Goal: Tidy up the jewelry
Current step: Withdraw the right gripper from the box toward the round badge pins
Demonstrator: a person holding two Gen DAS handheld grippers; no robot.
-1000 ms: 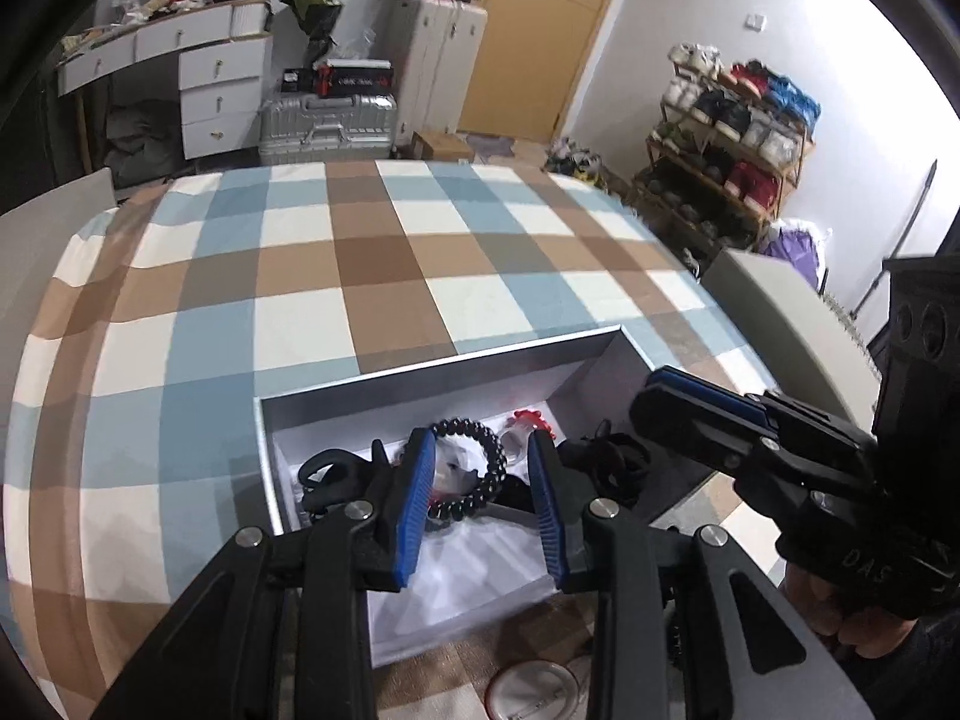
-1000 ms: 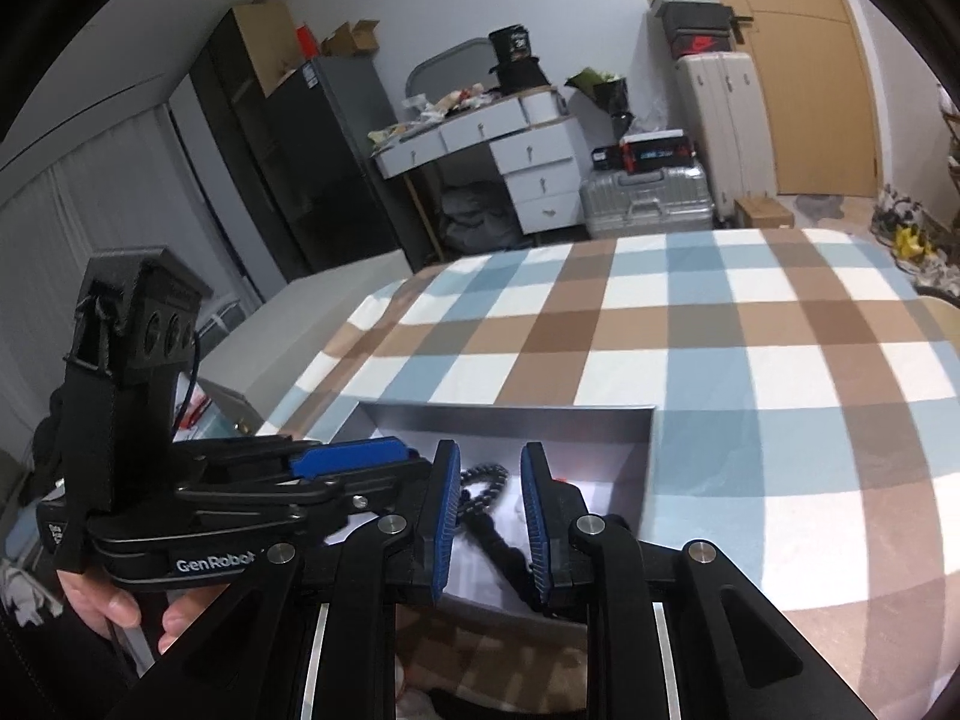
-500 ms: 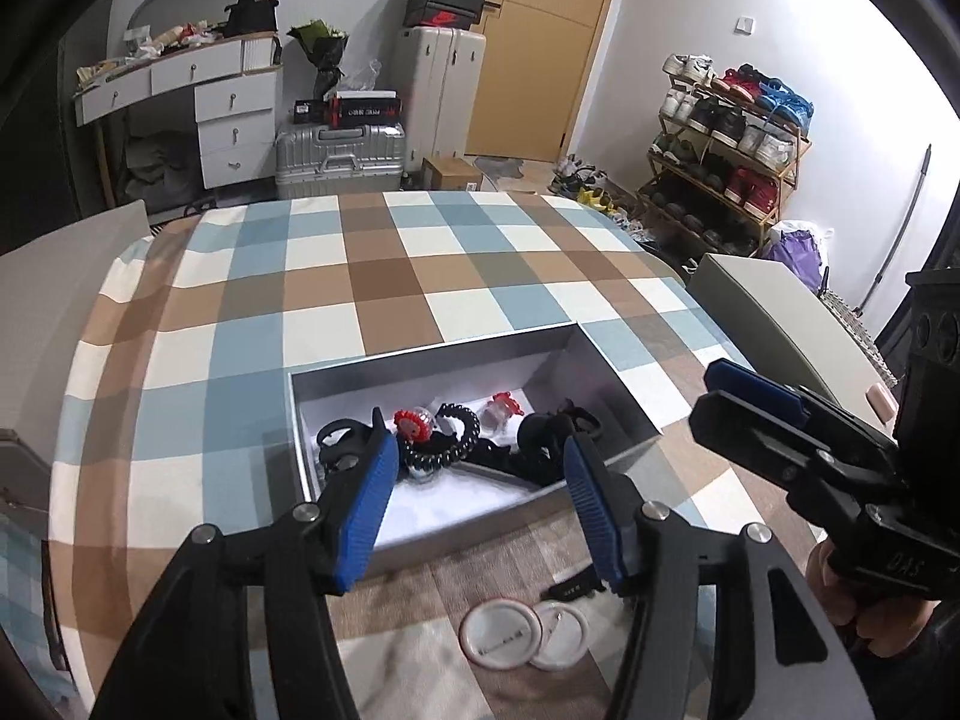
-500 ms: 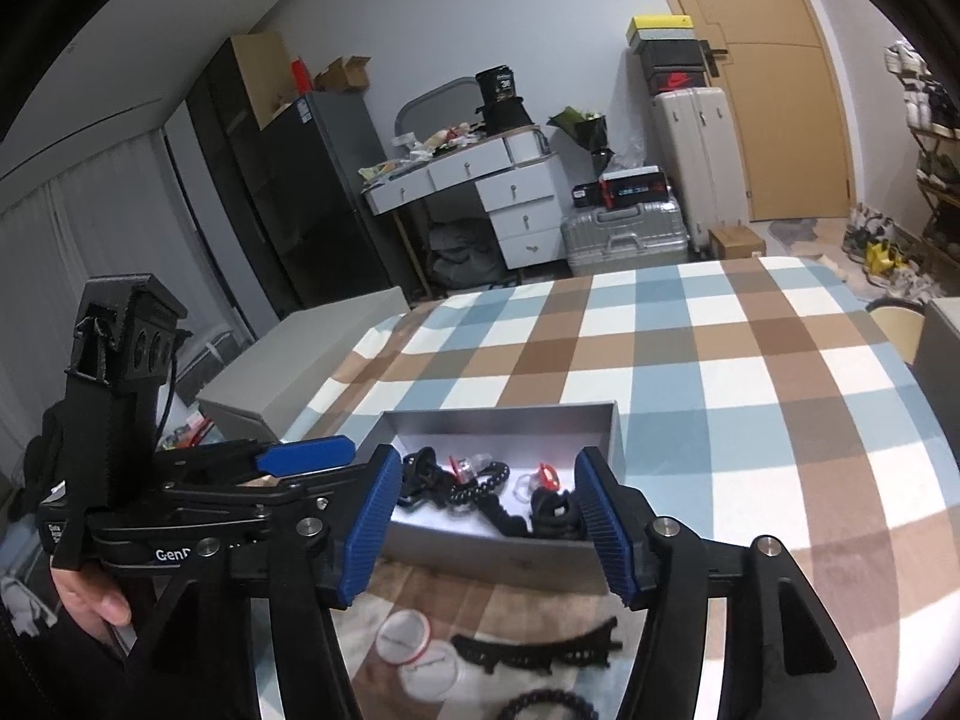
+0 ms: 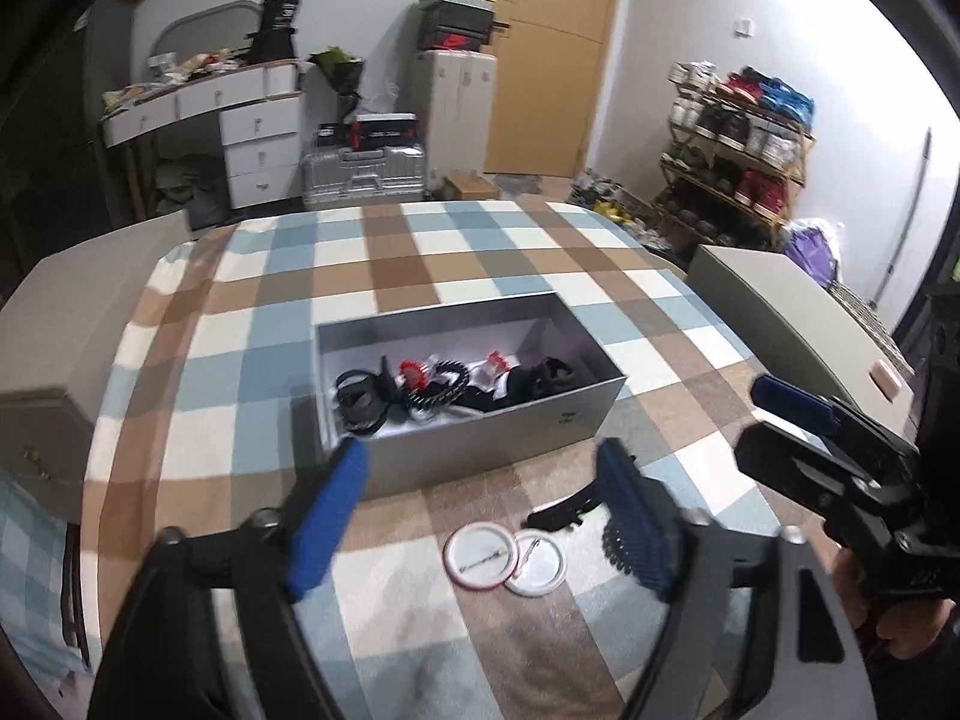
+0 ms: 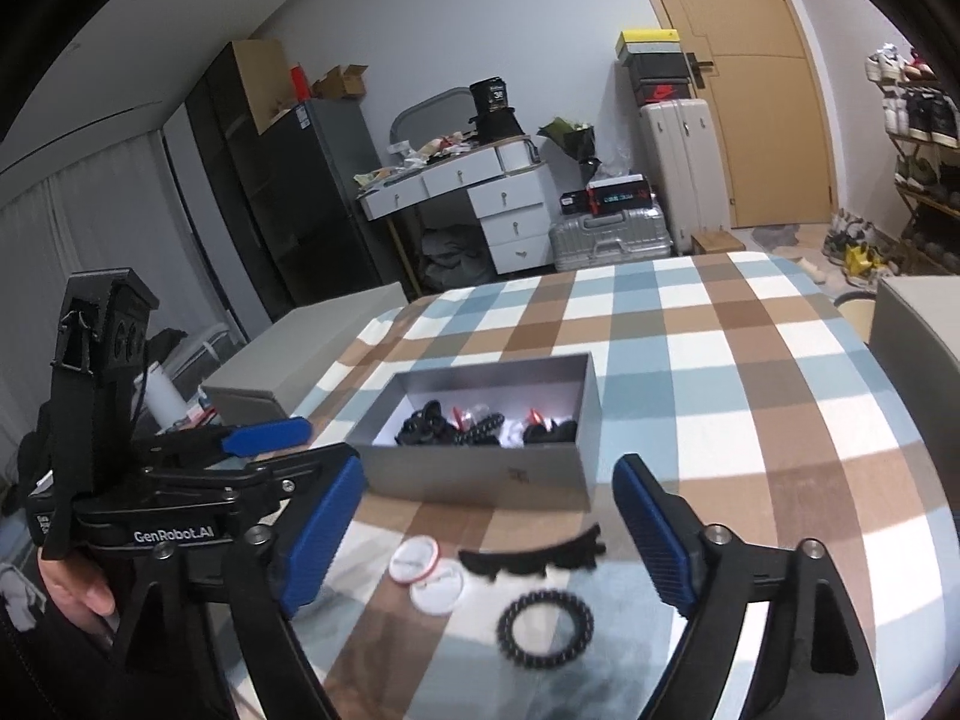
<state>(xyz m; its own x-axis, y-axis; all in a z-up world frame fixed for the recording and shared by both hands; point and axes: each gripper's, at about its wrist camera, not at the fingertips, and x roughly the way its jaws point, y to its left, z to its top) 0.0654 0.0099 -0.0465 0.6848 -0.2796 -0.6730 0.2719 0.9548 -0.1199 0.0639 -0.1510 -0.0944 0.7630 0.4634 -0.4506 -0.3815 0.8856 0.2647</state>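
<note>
Just before the grey box (image 6: pixel 480 468), both my left gripper (image 5: pixel 480 516) and right gripper (image 6: pixel 483 531) hung wide open, empty; I judged the coil hair tie (image 6: pixel 545 623) next.

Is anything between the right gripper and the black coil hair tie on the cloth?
Nothing visible. The right gripper hangs open above the black coil hair tie; the black hair clip and two round badges lie beside it, apart.

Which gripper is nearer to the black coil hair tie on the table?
Right. The right gripper hovers just above the black coil hair tie; the left gripper is farther, off to its left.
</note>
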